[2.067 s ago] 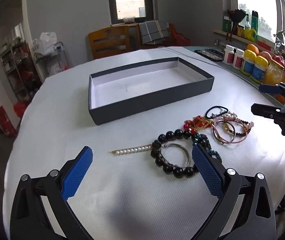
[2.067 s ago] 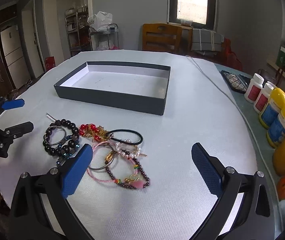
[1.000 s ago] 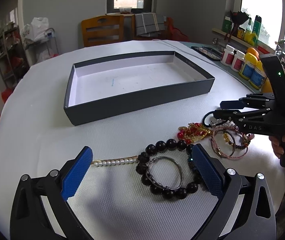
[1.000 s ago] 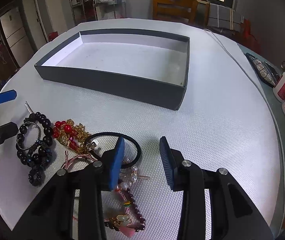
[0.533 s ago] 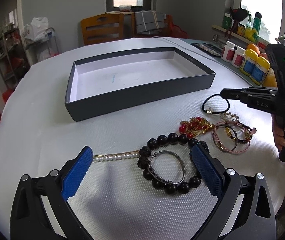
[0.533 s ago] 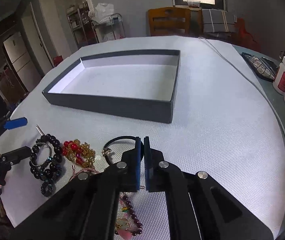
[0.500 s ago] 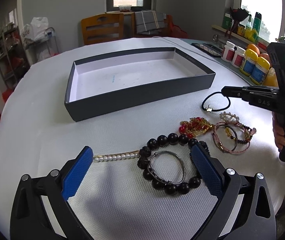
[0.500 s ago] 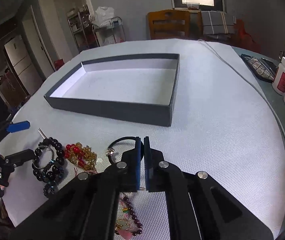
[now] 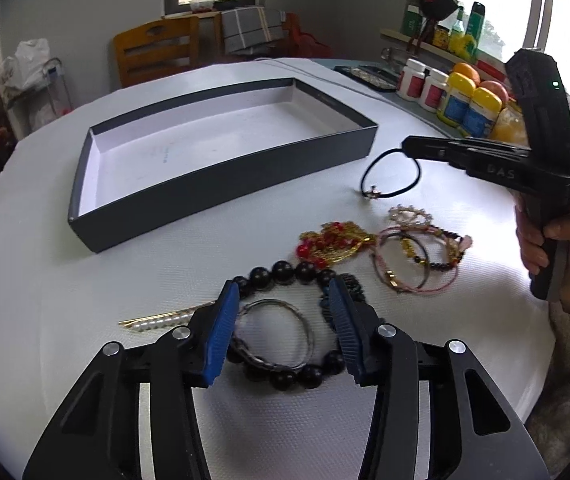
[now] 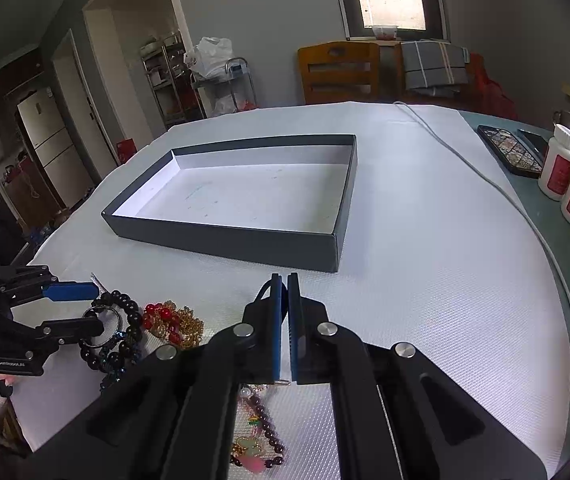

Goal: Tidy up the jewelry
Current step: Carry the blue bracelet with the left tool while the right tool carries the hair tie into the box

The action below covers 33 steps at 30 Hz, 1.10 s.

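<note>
Right tongs (image 10: 285, 280) clamped on black hair tie (image 9: 391, 176) | light, limp loop, dangled beside box (image 9: 221, 184) | left tongs (image 9: 283, 328) part-open, empty, over bead bracelet (image 9: 285, 280).

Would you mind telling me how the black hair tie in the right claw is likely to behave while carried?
The black hair tie is probably floppy: it droops as a loop from the shut right claw. It looks thin, so likely very light. Its small charm hangs lowest and may swing or snag the box wall.
</note>
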### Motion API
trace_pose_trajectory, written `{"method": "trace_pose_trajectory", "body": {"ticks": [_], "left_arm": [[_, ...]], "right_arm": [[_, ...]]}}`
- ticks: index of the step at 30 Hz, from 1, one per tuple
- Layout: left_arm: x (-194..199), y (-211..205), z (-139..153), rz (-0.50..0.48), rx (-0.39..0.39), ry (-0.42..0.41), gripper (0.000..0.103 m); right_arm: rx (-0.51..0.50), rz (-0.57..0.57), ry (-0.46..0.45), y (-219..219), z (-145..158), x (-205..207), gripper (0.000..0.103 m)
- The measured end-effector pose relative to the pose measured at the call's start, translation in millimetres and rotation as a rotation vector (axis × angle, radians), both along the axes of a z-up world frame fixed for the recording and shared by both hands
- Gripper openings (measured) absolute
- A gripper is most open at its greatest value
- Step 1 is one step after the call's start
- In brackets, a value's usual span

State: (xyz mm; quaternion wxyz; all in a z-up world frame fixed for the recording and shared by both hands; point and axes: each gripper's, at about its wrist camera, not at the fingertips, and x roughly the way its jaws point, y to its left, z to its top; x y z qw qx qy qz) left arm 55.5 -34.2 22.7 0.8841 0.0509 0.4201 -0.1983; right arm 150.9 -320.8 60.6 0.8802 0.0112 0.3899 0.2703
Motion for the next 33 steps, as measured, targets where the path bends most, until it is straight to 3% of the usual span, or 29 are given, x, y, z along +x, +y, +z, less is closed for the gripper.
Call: {"method": "trace_pose_trajectory", "body": {"ticks": [5,10,12,13,25,33], "left_arm": [[-2,-27,-6,-0.074,0.041,0.032,0.032],[7,-26,-14,-0.064,0.011,0.081,0.024],[7,-26,-13,-0.068,-0.001,0.089,0.017],[7,-25,-12,-0.071,-0.005,0.085,0.008],[-12,-24,26,-0.105,-0.039,-0.025,0.007],[-5,-21,73,-0.098,-0.024,-0.132,0.007]], "right_arm": [[0.002,0.007,-0.009,1,0,-3,0.003],[0.003,0.012,-0.013,2,-1,-5,0.003],[0.005,0.014,-0.014,3,0,-4,0.003],[0.006,0.015,-0.016,2,0,-5,0.003],[0.024,0.002,-0.035,0,12,-8,0.003],[-0.015,0.008,-0.088,7,49,-6,0.003]]}}
